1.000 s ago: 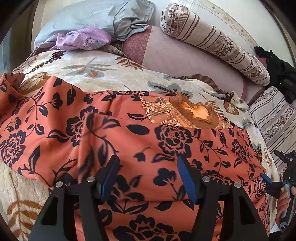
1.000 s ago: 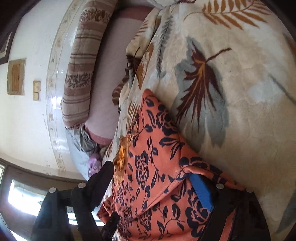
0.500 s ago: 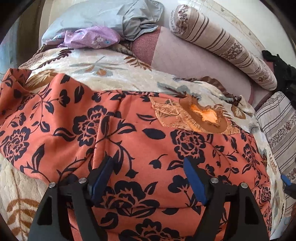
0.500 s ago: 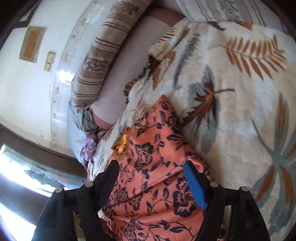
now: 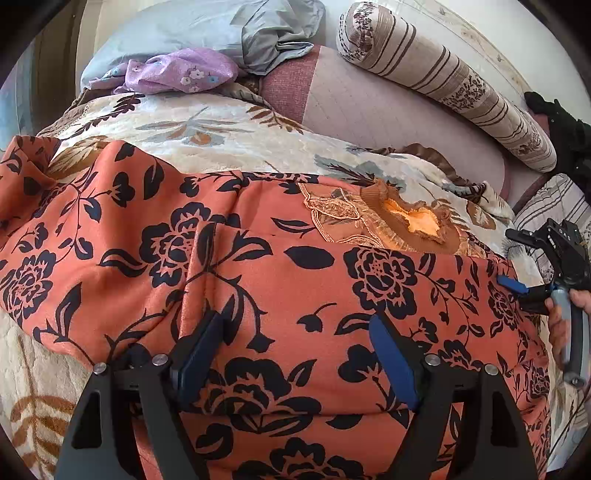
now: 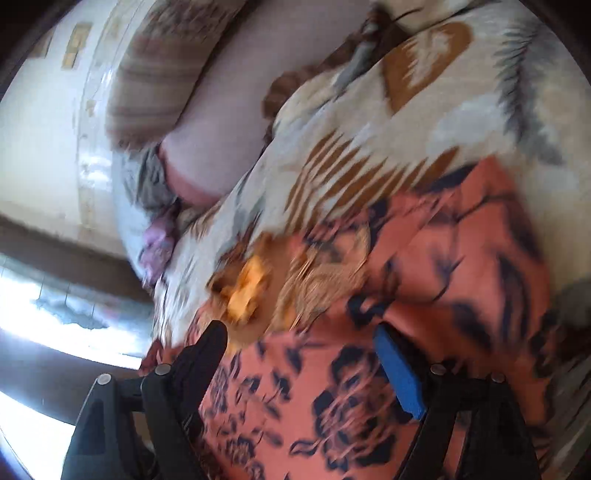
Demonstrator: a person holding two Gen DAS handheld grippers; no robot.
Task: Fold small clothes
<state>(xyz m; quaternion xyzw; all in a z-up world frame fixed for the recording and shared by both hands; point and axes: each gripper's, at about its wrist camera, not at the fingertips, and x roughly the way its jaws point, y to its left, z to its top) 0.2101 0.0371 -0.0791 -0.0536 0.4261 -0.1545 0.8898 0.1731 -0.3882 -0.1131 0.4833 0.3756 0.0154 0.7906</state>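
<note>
An orange garment with black flowers (image 5: pixel 258 266) lies spread on the leaf-patterned blanket (image 5: pixel 207 129), its embroidered neckline (image 5: pixel 410 221) at the far right. My left gripper (image 5: pixel 295 325) is open, its blue pads over the near part of the cloth. My right gripper (image 5: pixel 517 288) shows at the garment's right edge, held by a hand. In the blurred right wrist view the right gripper (image 6: pixel 301 336) is open over the garment (image 6: pixel 369 387) near the neckline (image 6: pixel 247 288).
A striped bolster (image 5: pixel 443 77) lies at the back right. A grey-blue pillow (image 5: pixel 207 29) and a purple floral cloth (image 5: pixel 177 70) lie at the back left. A dark object (image 5: pixel 557 125) sits at the right. A bright window (image 6: pixel 44 306) is left in the right wrist view.
The right gripper has let go of the garment's edge and swung over the cloth near the neckline. The left gripper drew back a little. The garment lies flatter.
</note>
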